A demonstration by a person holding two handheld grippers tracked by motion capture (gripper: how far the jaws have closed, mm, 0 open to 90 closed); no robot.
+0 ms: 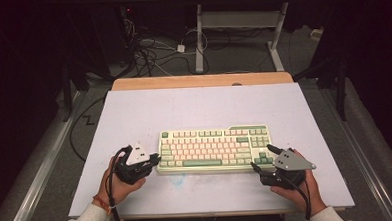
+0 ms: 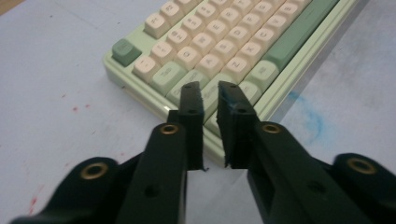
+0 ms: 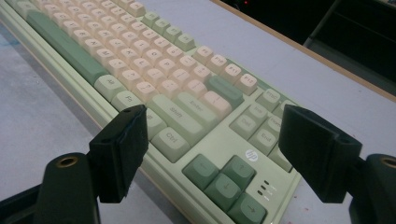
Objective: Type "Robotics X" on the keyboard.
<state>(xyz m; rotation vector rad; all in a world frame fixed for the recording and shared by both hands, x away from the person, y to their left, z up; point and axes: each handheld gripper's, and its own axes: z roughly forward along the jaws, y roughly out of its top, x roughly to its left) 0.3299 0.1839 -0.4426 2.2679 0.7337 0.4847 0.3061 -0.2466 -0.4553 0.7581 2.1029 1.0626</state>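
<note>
A pale green keyboard (image 1: 215, 149) with cream and green keys lies on the white table top, near the front. My left gripper (image 1: 156, 160) sits at its left end. In the left gripper view its jaws (image 2: 208, 88) stand nearly together, a thin slit between them, nothing held, just over the keyboard's (image 2: 210, 42) near left corner. My right gripper (image 1: 262, 157) is at the keyboard's right end. Its jaws (image 3: 215, 121) stand wide apart, either side of the front right corner of the keyboard (image 3: 140, 70), above the arrow keys (image 3: 224, 179), with no contact that I can see.
The white table top (image 1: 204, 110) stretches bare behind the keyboard to a wooden strip (image 1: 202, 80) at the far edge. A blue smudge (image 2: 310, 119) marks the surface in front of the keyboard. Cables (image 1: 146, 47) and a desk frame stand on the floor beyond.
</note>
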